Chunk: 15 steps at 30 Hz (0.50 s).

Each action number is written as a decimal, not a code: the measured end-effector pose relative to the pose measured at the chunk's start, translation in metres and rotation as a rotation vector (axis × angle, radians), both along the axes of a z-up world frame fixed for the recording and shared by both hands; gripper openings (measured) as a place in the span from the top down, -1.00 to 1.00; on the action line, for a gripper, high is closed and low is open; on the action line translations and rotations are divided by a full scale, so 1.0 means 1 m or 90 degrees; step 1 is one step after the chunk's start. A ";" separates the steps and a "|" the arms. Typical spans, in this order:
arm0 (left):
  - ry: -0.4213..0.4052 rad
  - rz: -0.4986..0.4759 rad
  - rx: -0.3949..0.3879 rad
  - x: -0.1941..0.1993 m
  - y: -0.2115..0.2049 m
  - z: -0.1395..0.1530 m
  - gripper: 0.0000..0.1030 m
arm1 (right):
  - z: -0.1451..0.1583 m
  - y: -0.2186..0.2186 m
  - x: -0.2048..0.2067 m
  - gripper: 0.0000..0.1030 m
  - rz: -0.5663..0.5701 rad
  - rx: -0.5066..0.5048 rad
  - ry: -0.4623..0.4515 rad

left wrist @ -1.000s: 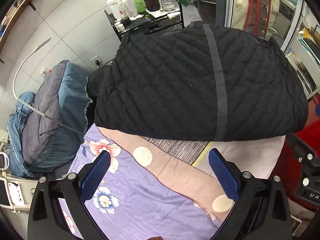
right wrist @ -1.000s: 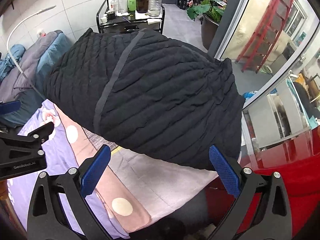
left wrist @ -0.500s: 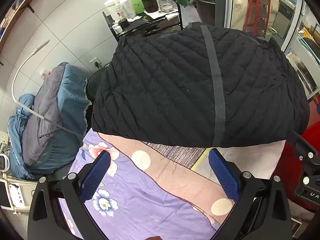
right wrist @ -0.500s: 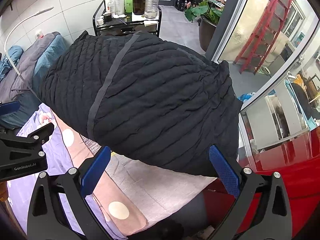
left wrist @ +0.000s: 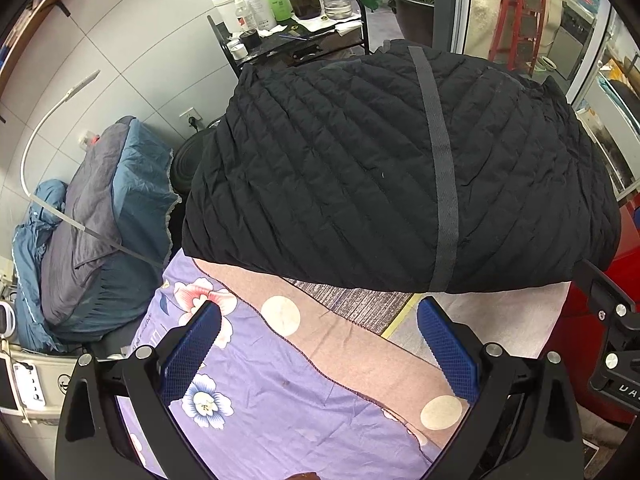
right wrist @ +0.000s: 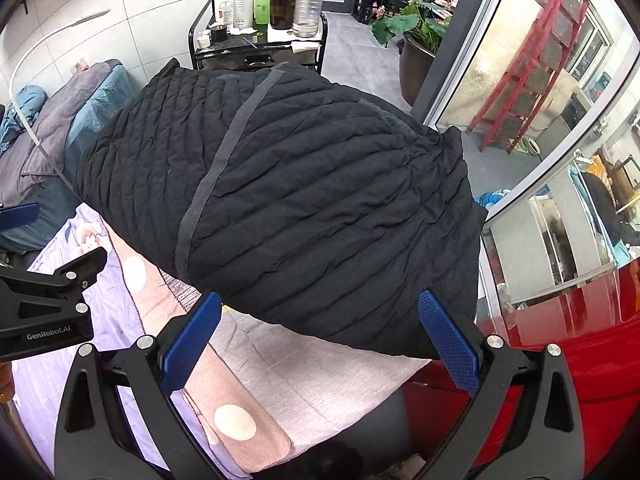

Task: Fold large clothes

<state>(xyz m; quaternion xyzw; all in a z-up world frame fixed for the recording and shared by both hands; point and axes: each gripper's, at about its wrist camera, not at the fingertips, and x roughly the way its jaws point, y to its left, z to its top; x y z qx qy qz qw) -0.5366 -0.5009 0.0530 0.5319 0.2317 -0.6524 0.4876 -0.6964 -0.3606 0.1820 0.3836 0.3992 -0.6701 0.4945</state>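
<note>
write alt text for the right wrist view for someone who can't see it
A folded black quilted garment with a grey strip across it lies on a surface spread with a floral purple sheet. The open right gripper hangs at its near edge, holding nothing. A cart of bottles stands behind.

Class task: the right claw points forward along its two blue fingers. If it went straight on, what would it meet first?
Most likely the near edge of the black quilted coat, which lies directly ahead of the open right claw; exact depth is unclear.
</note>
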 end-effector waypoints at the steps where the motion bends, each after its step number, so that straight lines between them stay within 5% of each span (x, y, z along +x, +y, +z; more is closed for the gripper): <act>1: 0.001 0.000 0.001 0.000 0.000 0.000 -0.88 | 0.000 0.000 0.000 -0.89 0.001 0.001 0.000; 15: -0.003 -0.003 0.003 0.000 0.003 0.001 -0.88 | -0.002 -0.001 0.001 -0.89 0.006 0.002 0.010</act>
